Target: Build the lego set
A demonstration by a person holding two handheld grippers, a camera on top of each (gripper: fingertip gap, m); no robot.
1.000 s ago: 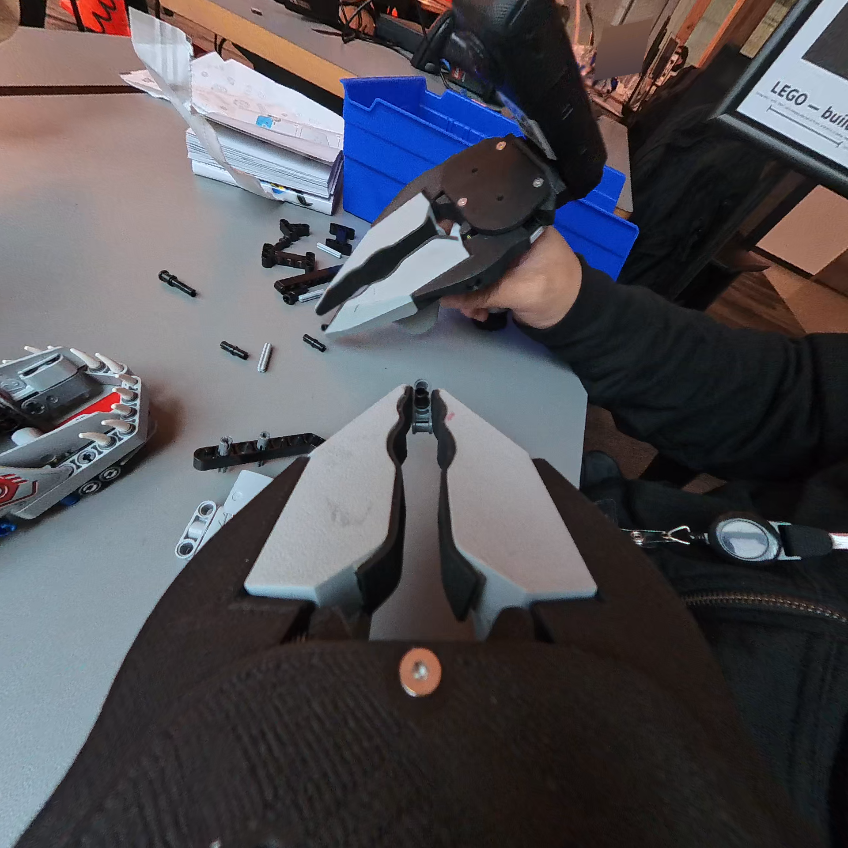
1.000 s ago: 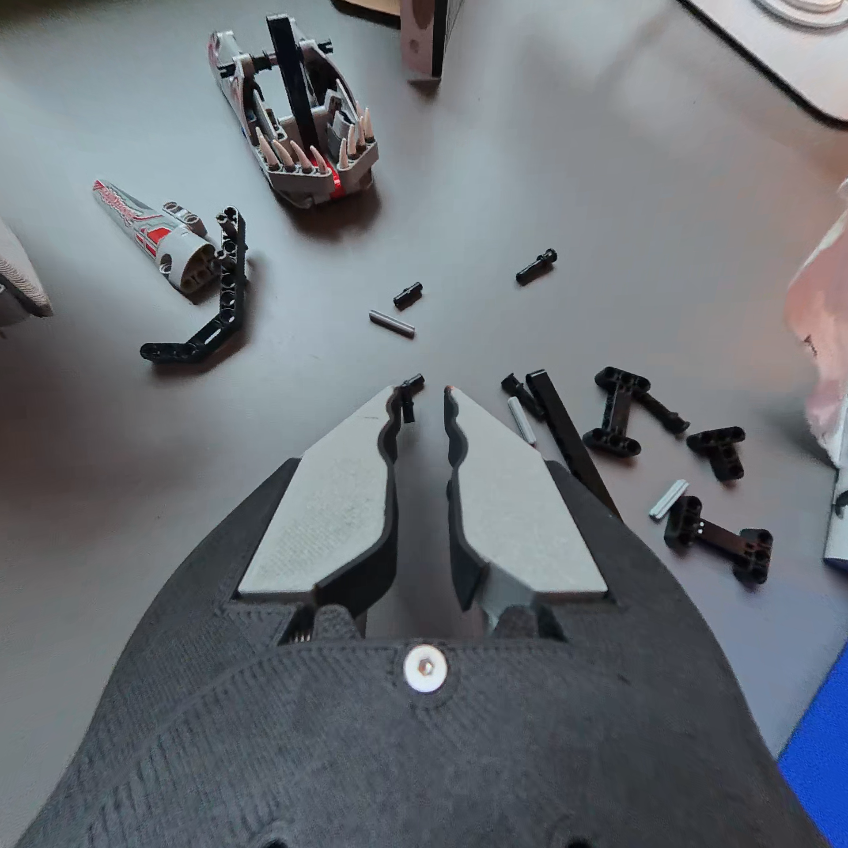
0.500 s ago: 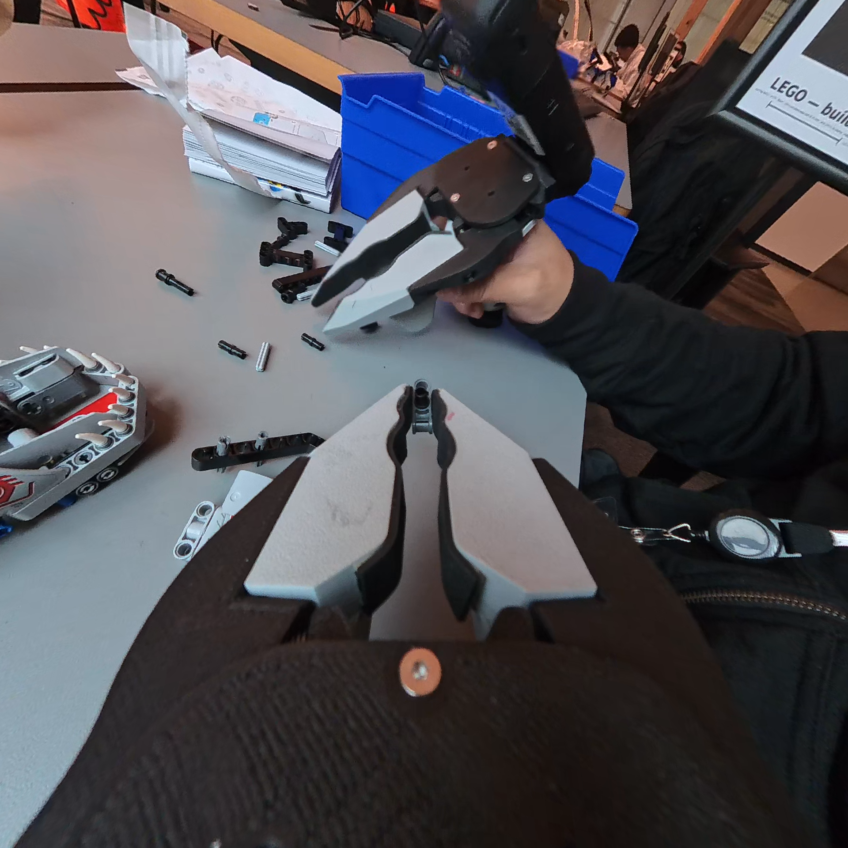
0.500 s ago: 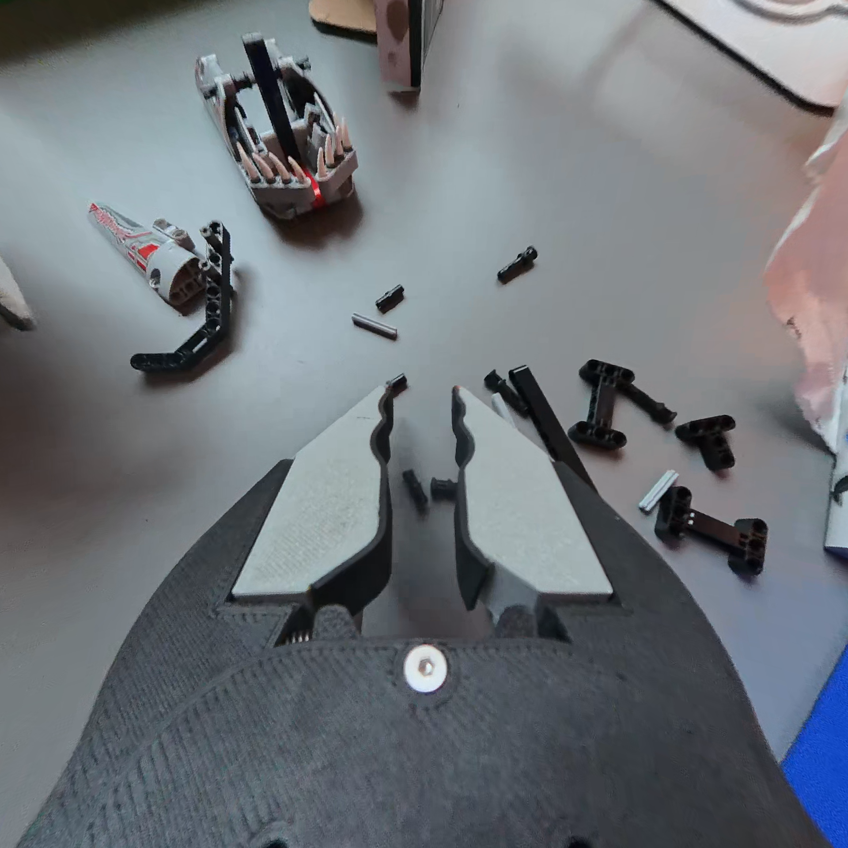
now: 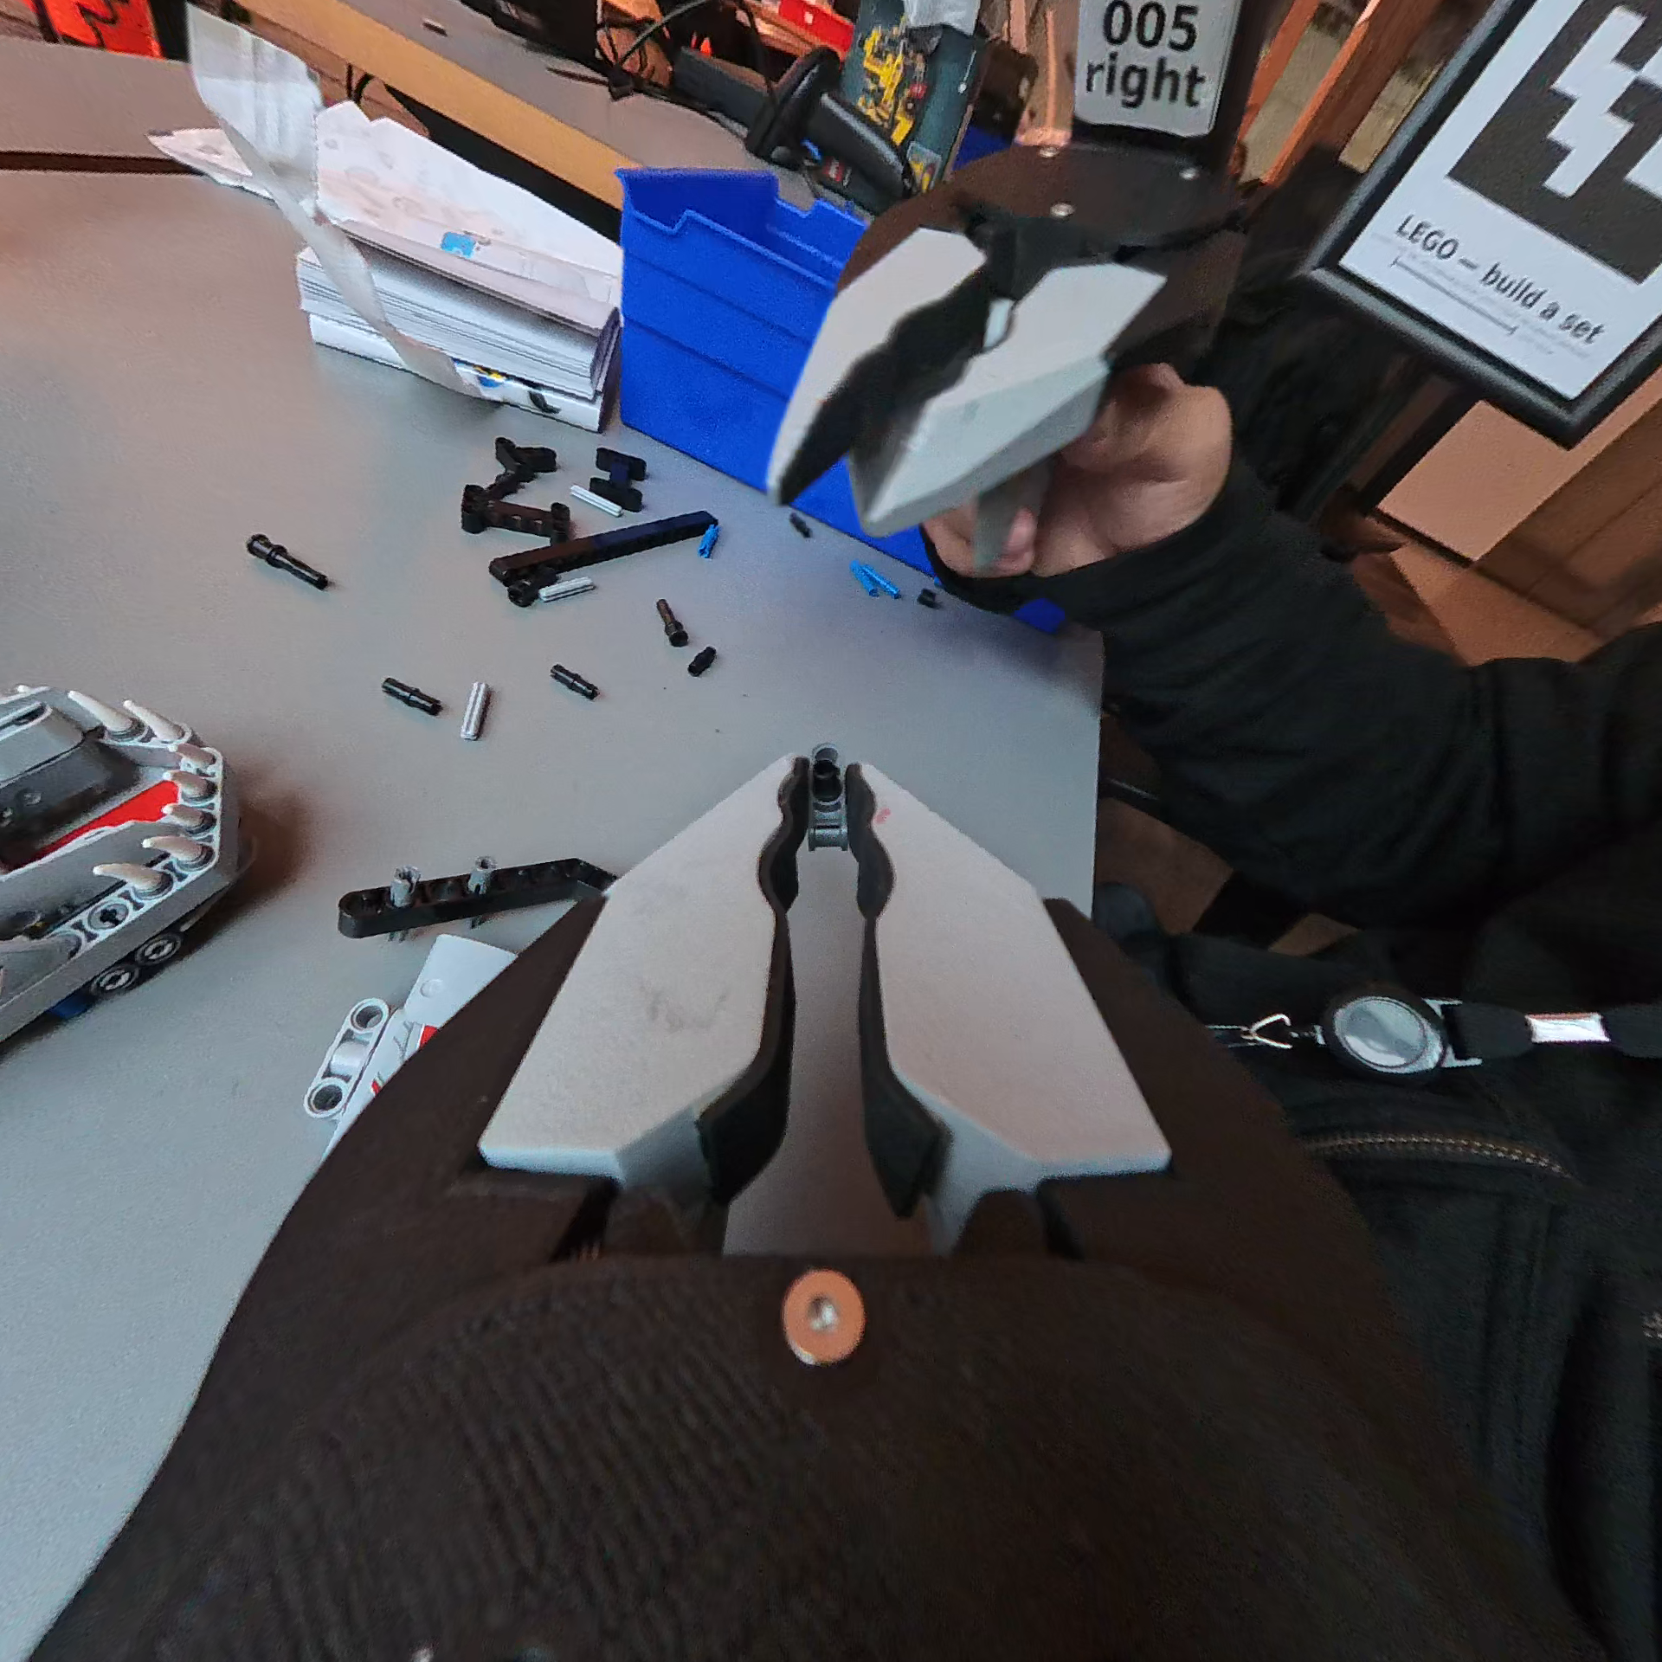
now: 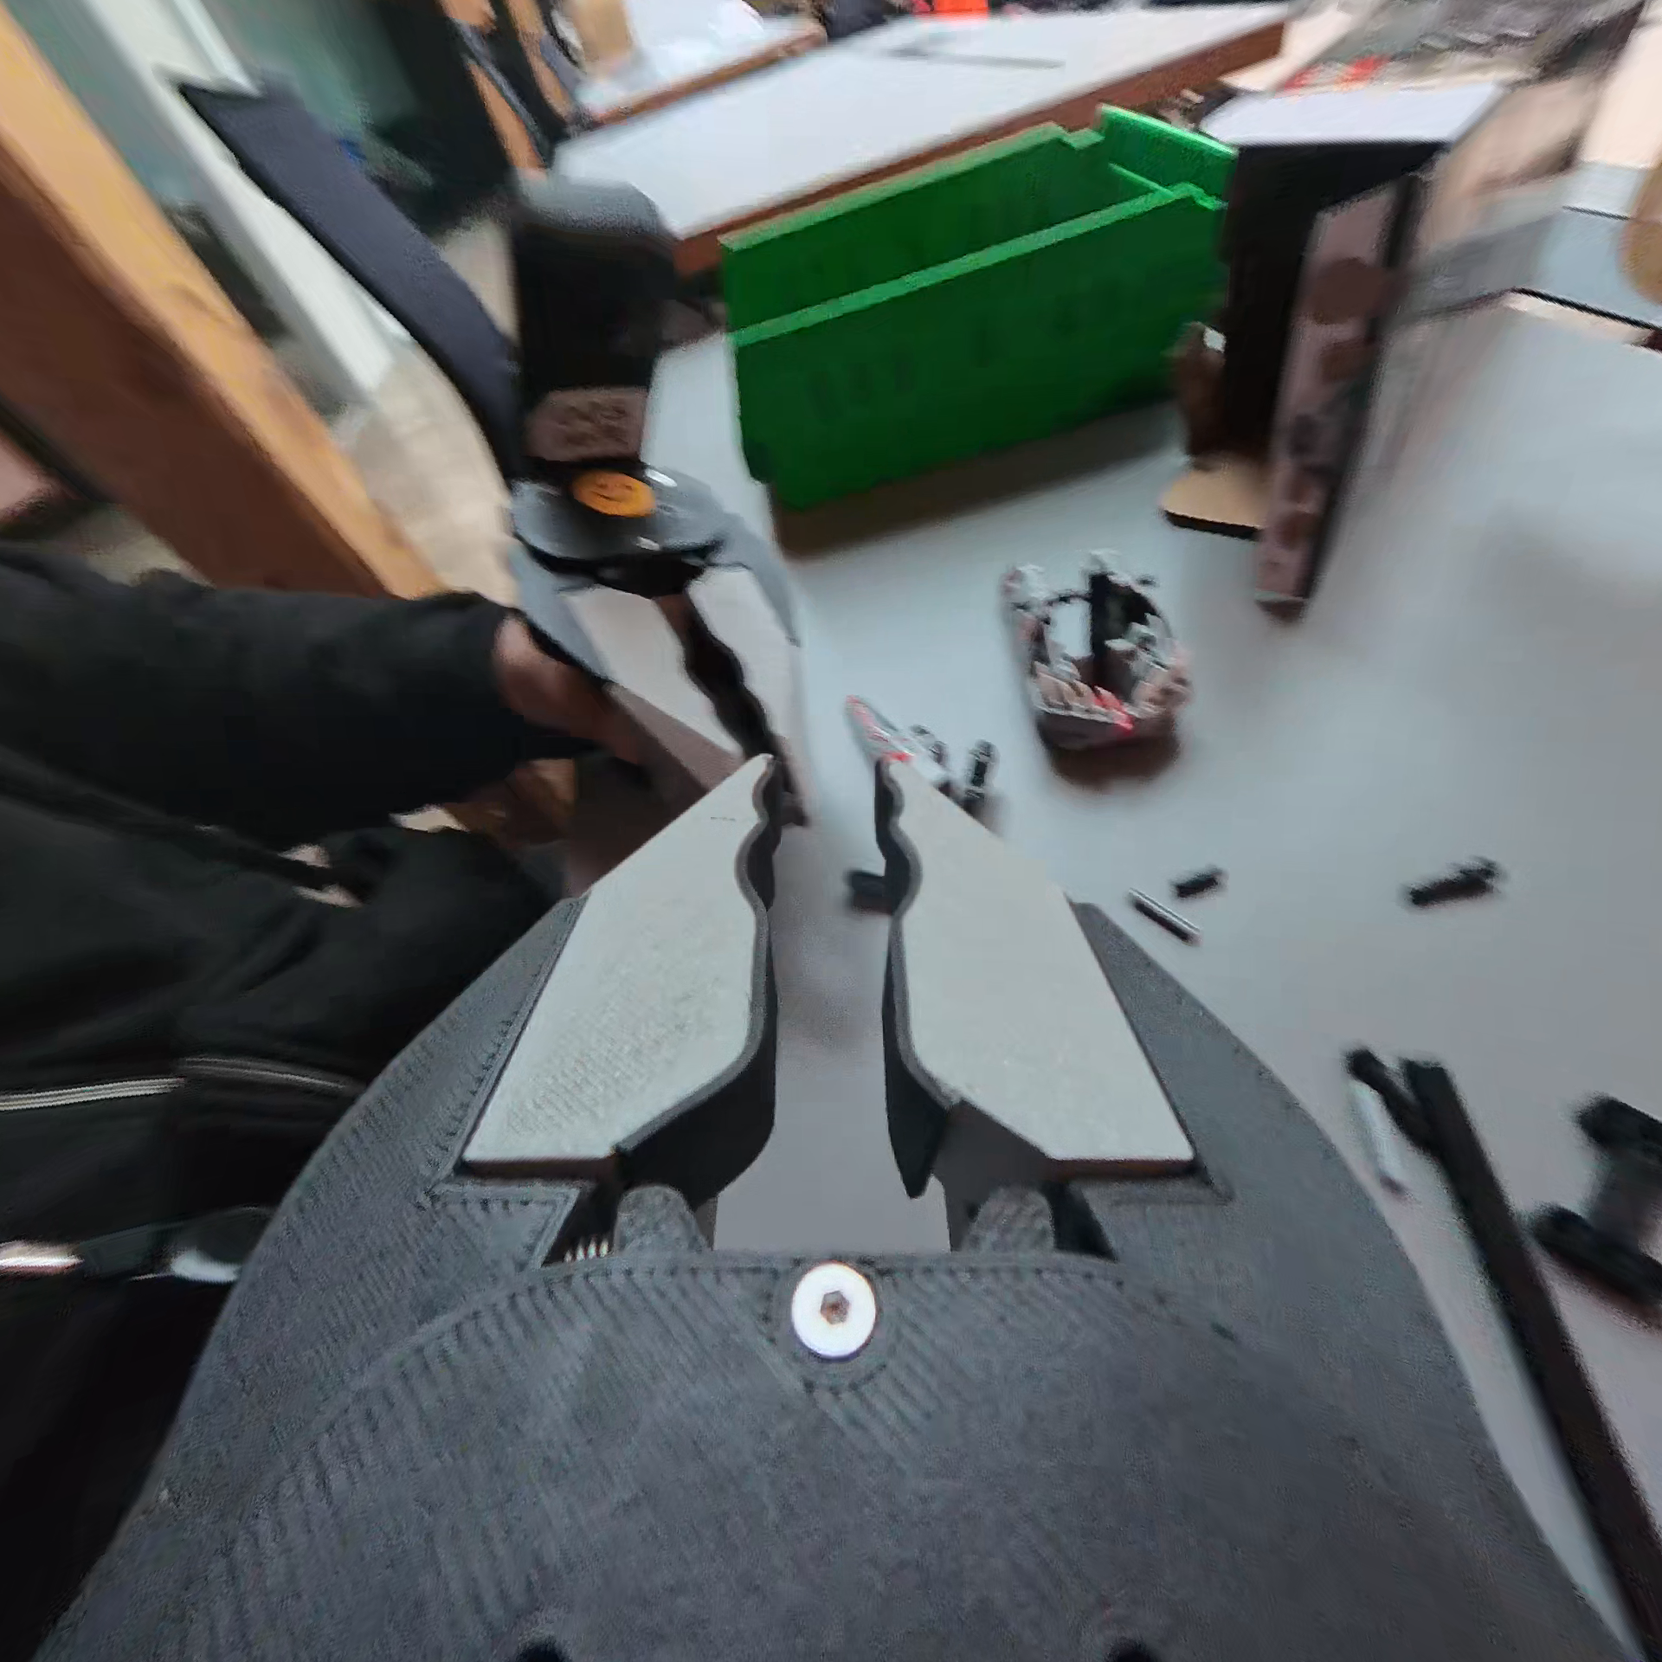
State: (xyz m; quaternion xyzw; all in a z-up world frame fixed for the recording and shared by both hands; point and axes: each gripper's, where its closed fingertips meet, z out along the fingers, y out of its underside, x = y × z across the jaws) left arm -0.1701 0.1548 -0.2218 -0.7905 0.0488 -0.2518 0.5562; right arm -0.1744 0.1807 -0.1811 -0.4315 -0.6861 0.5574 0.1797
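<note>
The left gripper [image 5: 826, 781], jaws clamped on a small grey connector [image 5: 826, 800] above the desk [image 5: 180, 504] edge, shows only in the left wrist view, while the blurred right wrist view shows the right gripper [image 6: 826, 791], jaws apart and empty, and a green bin [image 6: 944, 360].

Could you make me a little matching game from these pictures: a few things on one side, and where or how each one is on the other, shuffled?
Things:
1. small grey connector piece
2. blue plastic bin
3. long black beam with two grey pins
4. right tool

States or places:
A. lying flat on the grey table, beside the toothed grey model
B. open, nothing between its fingers
C. pinched at the tip of the left tool
D. standing next to the stack of white booklets

Pairs: 1-C, 2-D, 3-A, 4-B
</note>
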